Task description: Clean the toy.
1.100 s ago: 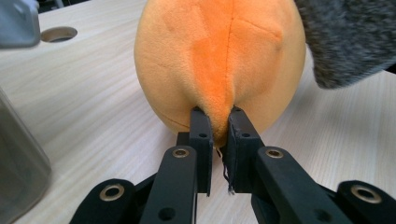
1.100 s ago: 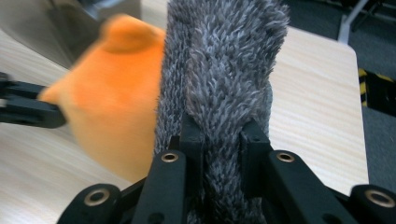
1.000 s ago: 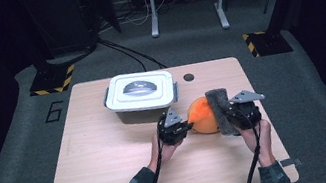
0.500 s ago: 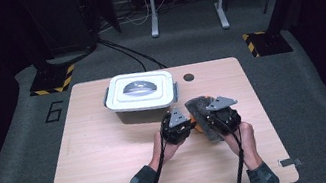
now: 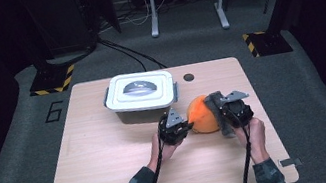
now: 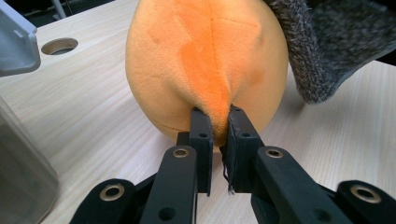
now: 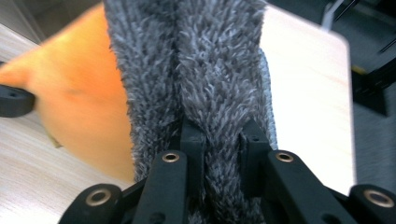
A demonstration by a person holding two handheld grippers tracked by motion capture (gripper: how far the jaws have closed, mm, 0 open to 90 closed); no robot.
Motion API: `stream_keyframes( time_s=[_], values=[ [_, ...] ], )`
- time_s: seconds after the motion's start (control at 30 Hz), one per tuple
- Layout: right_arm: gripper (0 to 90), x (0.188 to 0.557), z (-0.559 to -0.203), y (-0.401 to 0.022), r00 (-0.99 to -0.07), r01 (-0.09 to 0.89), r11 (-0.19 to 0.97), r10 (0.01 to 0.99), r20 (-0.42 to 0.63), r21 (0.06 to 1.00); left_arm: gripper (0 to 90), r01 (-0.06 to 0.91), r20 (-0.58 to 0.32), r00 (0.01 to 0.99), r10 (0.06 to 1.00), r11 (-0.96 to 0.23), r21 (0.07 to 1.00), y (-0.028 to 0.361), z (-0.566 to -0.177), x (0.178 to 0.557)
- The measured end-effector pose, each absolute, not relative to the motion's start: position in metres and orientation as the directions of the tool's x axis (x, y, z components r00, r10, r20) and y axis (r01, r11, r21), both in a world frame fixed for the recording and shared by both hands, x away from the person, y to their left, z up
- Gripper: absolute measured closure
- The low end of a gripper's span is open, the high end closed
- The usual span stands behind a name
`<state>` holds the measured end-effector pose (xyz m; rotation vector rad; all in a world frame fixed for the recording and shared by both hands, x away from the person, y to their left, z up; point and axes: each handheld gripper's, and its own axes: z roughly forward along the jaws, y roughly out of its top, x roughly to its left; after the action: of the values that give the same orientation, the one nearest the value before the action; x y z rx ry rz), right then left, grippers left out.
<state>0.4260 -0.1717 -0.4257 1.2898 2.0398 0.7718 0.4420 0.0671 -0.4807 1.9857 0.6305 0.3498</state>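
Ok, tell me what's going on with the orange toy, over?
Left gripper shut on orange toy. Right gripper shut on grey cloth, against toy. Box behind, nothing blocking.

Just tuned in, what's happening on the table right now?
A person works with a gripper in each hand. The left gripper is shut on a pinch of the orange plush toy, which sits on the wooden table. The right gripper is shut on a fuzzy grey cloth, holding it against the toy's right side. A lidded white container stands just behind, apart from both grippers.
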Motion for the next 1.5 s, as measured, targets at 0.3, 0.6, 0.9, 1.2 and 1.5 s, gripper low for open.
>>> stream_keyframes(
  time_s=[0.3,0.6,0.9,1.2,1.5],
  values=[
    [76.1,0.402,-0.402,-0.161,-0.435,0.484,0.372,0.888,-0.151,0.792,82.6,0.266,-0.005,0.827,0.562,-0.385,0.884,0.064,-0.48,0.441],
    [75.9,0.403,-0.407,-0.118,-0.515,0.469,0.486,0.829,-0.219,0.737,82.7,0.252,0.009,0.839,0.544,-0.404,0.88,0.063,-0.479,0.439],
    [75.9,0.419,-0.416,-0.153,-0.401,0.519,0.401,0.894,-0.199,0.755,82.7,0.268,-0.008,0.834,0.551,-0.394,0.879,0.066,-0.481,0.441],
    [75.6,0.417,-0.427,-0.184,-0.39,0.56,0.311,0.917,-0.087,0.768,82.5,0.294,-0.026,0.822,0.569,-0.385,0.875,0.069,-0.483,0.446],
    [75.4,0.394,-0.425,-0.185,-0.473,0.55,0.318,0.88,-0.025,0.772,82.5,0.311,-0.041,0.813,0.581,-0.373,0.874,0.071,-0.483,0.449]
  ],
)
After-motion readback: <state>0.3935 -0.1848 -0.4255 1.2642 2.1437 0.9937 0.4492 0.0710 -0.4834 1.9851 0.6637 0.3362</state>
